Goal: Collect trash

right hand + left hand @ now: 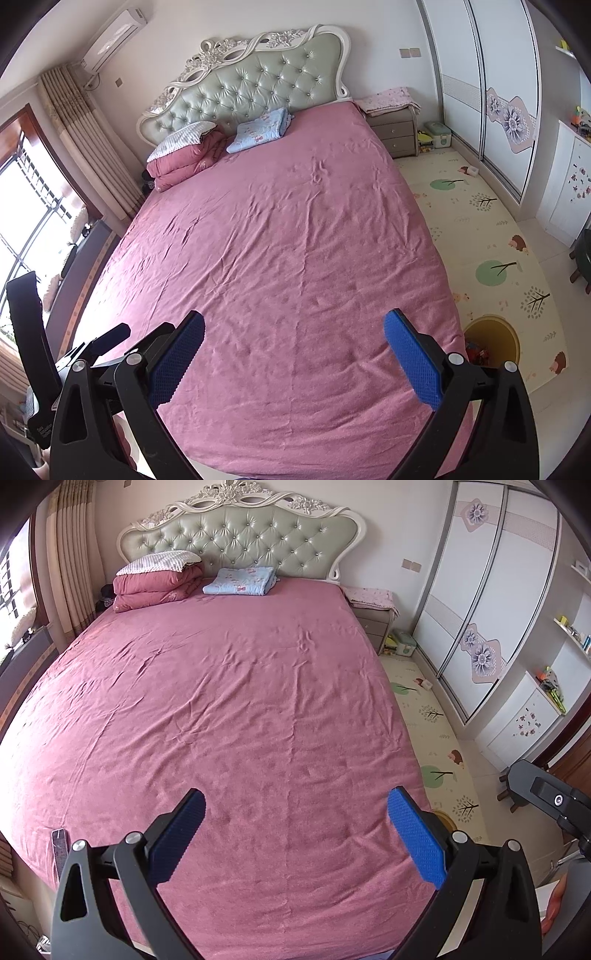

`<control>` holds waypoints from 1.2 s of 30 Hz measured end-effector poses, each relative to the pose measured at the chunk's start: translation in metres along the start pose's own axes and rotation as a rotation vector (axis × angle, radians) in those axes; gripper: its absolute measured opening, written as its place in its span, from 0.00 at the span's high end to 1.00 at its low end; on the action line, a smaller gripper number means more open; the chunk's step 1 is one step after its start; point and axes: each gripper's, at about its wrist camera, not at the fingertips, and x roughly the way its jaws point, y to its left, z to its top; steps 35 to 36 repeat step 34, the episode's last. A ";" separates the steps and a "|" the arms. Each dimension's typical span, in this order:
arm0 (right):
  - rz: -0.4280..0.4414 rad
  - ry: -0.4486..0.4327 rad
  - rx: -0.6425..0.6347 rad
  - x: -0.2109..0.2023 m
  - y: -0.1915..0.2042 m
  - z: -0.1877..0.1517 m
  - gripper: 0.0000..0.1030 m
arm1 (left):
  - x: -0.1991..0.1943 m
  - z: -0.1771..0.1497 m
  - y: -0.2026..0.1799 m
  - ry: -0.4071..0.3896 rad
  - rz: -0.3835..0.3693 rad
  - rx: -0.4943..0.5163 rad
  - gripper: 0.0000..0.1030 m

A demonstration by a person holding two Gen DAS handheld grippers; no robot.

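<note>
My left gripper (295, 805) is open and empty above the foot of a bed with a pink sheet (229, 701). My right gripper (293, 325) is open and empty above the same sheet (280, 229). A yellow bin (493, 341) with colourful scraps inside stands on the floor mat beside the bed's right edge; its rim also shows in the left wrist view (447, 818). No loose trash shows on the sheet. The left gripper (107, 339) shows at the left of the right wrist view, and part of the right gripper (546, 794) at the right of the left wrist view.
A folded red quilt (155, 587) and a blue blanket (240, 580) lie at the headboard. A remote (59, 851) lies at the bed's near left corner. A nightstand (393, 129), a small white box on the mat (472, 170), wardrobe (487, 92) and stool (583, 254) are right of the bed.
</note>
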 end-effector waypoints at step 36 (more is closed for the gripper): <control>0.006 0.015 0.012 0.003 -0.007 0.006 0.09 | 0.011 0.004 0.000 0.024 -0.012 0.009 0.04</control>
